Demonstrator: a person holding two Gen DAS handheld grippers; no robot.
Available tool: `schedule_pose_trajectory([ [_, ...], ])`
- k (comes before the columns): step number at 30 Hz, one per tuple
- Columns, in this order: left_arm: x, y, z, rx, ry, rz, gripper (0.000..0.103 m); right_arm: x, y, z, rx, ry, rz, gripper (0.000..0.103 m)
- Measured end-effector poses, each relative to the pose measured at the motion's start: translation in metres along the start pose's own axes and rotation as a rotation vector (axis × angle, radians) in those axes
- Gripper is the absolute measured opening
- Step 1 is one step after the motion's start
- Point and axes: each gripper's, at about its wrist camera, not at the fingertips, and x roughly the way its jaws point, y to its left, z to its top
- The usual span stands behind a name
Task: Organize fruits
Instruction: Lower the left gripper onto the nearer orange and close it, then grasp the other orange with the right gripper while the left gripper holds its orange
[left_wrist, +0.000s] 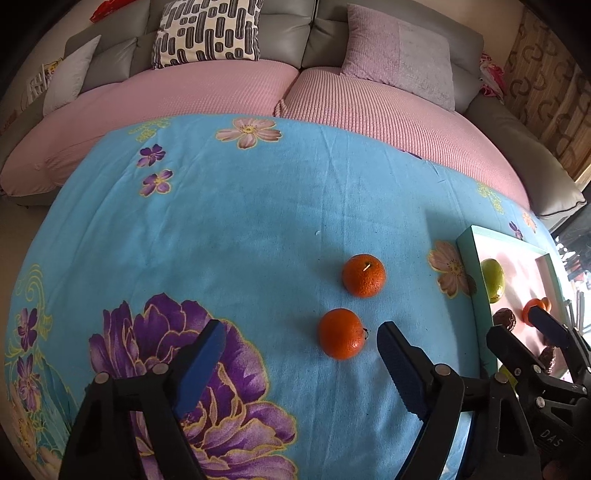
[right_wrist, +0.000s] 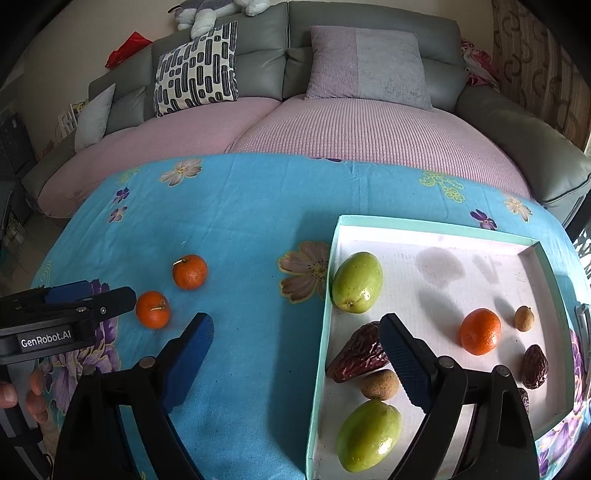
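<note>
- Left wrist: left gripper (left_wrist: 299, 339) spread above blue cloth (left_wrist: 240, 229), near orange (left_wrist: 341, 334) just beside its right finger (apart).
- Right gripper (right_wrist: 295, 332) spread, straddling tray (right_wrist: 320, 332) edge.

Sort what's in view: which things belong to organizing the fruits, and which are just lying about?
Job:
near tangerine
far tangerine
tray
tray fruits: tangerine, green fruits, dates, longans
left tool, right tool, both open

Lying about:
floral cloth
sofa
patterned cushion
</note>
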Motion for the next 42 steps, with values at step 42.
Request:
schedule_pose_trajectory([
  [42, 0.007, 0.068, 0.018, -0.24, -0.052, -0.091, 0.034, 0.038, 0.056, 0.024, -0.101, 0.063, 0.041, 0.065],
])
